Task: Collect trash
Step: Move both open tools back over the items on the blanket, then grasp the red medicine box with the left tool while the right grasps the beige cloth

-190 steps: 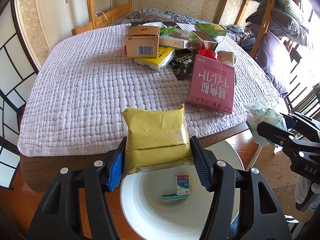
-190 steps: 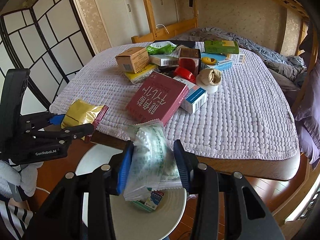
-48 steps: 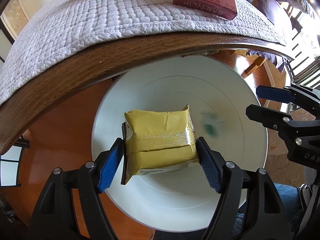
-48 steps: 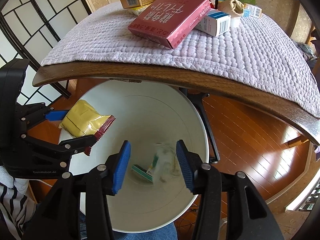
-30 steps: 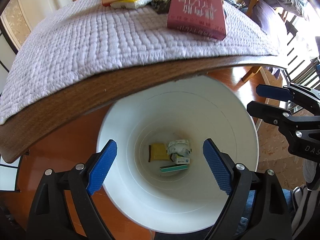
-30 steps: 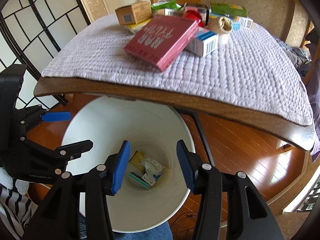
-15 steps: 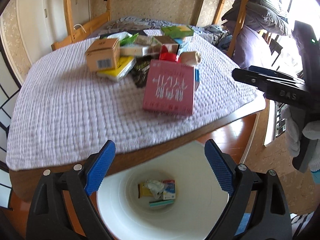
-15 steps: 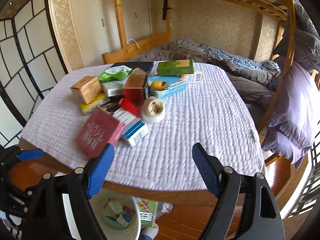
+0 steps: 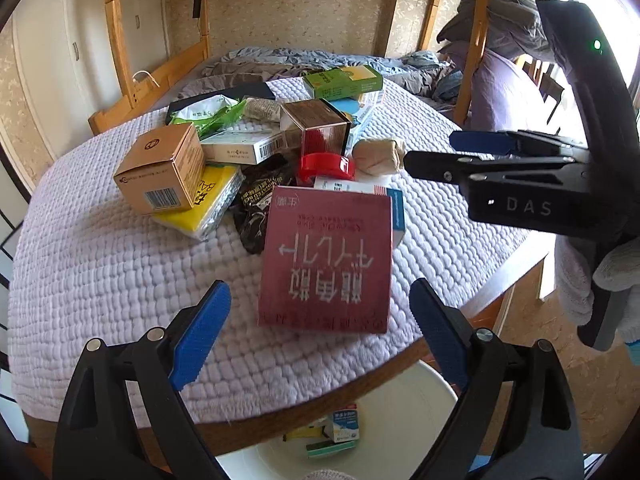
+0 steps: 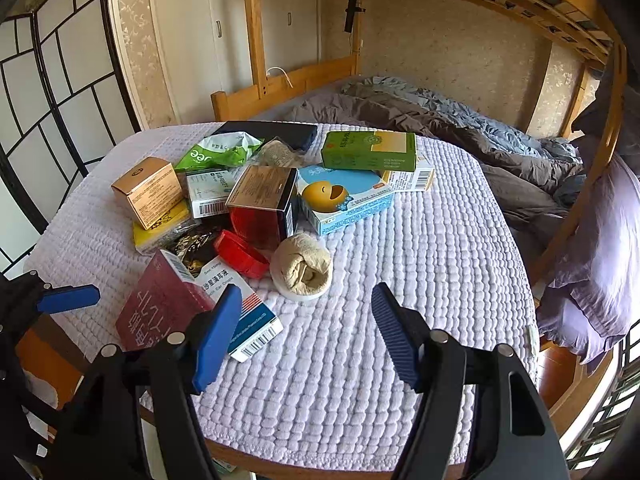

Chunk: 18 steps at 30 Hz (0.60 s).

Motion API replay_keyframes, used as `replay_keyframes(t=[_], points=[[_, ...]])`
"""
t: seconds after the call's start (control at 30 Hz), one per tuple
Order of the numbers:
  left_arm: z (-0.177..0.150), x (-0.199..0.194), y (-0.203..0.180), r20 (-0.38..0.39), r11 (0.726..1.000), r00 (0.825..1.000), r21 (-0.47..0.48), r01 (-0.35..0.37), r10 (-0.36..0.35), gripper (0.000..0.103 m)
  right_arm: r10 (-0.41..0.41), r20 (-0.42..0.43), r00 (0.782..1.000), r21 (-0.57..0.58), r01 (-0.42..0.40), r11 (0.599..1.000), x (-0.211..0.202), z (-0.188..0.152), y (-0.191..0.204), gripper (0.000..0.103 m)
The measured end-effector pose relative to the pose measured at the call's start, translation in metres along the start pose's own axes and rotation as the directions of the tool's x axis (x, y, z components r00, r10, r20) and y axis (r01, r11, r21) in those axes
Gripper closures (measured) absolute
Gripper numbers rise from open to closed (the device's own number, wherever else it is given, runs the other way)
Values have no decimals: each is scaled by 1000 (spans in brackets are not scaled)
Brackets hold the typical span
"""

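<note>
A pile of trash lies on the quilted table (image 9: 80, 280): a maroon box (image 9: 326, 258), a brown carton (image 9: 160, 170), a red lid (image 9: 326, 166), a beige wad on a white roll (image 10: 302, 268), a green box (image 10: 370, 150). My left gripper (image 9: 320, 324) is open and empty, just above the near edge of the maroon box. My right gripper (image 10: 308, 328) is open and empty, above the table near the beige wad; it also shows in the left wrist view (image 9: 460, 148). The white bin (image 9: 400, 412) below the table edge holds several dropped packets.
A blue-and-white box (image 10: 248, 320) lies beside the maroon box (image 10: 160, 304). A folding screen (image 10: 48, 92) stands on the left. A bunk bed with grey bedding (image 10: 440, 120) is behind the table. A purple cover (image 10: 600, 248) hangs on the right.
Both grippers dropped their packets into the bin, opened, and rose from the bin to above the table. The left one now hovers at the maroon box.
</note>
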State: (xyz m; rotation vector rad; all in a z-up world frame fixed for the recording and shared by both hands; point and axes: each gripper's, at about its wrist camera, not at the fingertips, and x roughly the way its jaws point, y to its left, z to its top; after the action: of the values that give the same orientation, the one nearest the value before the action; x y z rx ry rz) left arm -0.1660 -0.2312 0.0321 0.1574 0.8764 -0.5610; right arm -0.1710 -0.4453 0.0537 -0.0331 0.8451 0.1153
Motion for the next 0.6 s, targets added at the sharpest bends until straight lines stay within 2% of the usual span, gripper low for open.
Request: replay_keyframes(t=[0.07, 0.1, 0.2, 0.23, 0.33, 0.53, 0.6], points=[[3, 5, 5, 4, 999, 999, -23, 40, -40, 10, 8, -12, 1000, 3, -8, 1000, 9, 3, -2, 39], [4, 7, 7, 2, 998, 999, -29, 49, -49, 10, 13, -18, 1000, 7, -13, 1000, 13, 5, -4, 43], [8, 11, 7, 3, 998, 998, -27, 61, -61, 10, 28, -31, 999, 22, -27, 999, 24, 9, -8, 46], [9, 13, 5, 0, 999, 999, -18, 51, -51, 10, 34, -35, 999, 26, -33, 999, 27, 10, -10, 46], [14, 22, -2, -40, 999, 998, 13, -43, 43, 10, 41, -42, 998, 25, -40, 999, 34, 12, -11, 49], [17, 29, -1, -46, 1000, 999, 0, -18, 18, 10, 51, -53, 997, 12, -50, 999, 42, 14, -9, 50], [18, 32, 2, -56, 1000, 998, -17, -5, 4, 11, 51, -61, 997, 8, -50, 999, 46, 15, -9, 58]])
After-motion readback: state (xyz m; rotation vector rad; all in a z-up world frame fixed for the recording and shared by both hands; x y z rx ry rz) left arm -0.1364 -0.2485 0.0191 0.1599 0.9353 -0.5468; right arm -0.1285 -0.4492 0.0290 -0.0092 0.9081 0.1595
